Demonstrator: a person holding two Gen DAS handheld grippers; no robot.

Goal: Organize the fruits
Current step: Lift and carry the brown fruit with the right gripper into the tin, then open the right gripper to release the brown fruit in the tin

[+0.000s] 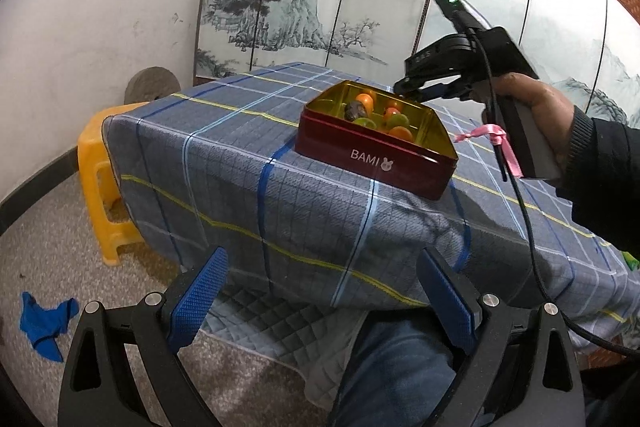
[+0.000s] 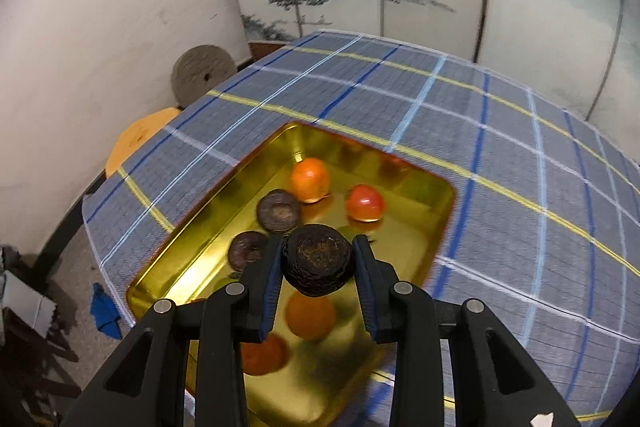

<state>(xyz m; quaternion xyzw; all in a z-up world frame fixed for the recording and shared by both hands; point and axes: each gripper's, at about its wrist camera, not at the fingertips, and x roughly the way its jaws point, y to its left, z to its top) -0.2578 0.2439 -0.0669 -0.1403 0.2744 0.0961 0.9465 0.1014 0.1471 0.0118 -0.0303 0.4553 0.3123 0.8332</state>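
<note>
Dark wrinkled fruit [image 2: 318,259] sat pinched in right gripper [image 2: 318,265], above red tin [image 1: 372,157] with other fruits [image 2: 310,179] inside, on checked cloth [image 1: 240,187]. Left gripper [image 1: 320,303] jaws were spread, empty, off the table edge.

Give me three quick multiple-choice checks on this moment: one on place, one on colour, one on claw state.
1. Where is the right claw?
A. over the open tin
B. over the yellow stool
C. over the floor

2. What colour is the tin's outer wall?
A. blue
B. dark red
C. white

3. How is the left claw?
A. shut on an orange fruit
B. shut with nothing in it
C. open, nothing in it

Answers: 1 A, the gold tin floor lies beneath it; 2 B, the left wrist view shows the red side reading BAMI; 3 C, its blue pads stand apart with only cloth behind.
</note>
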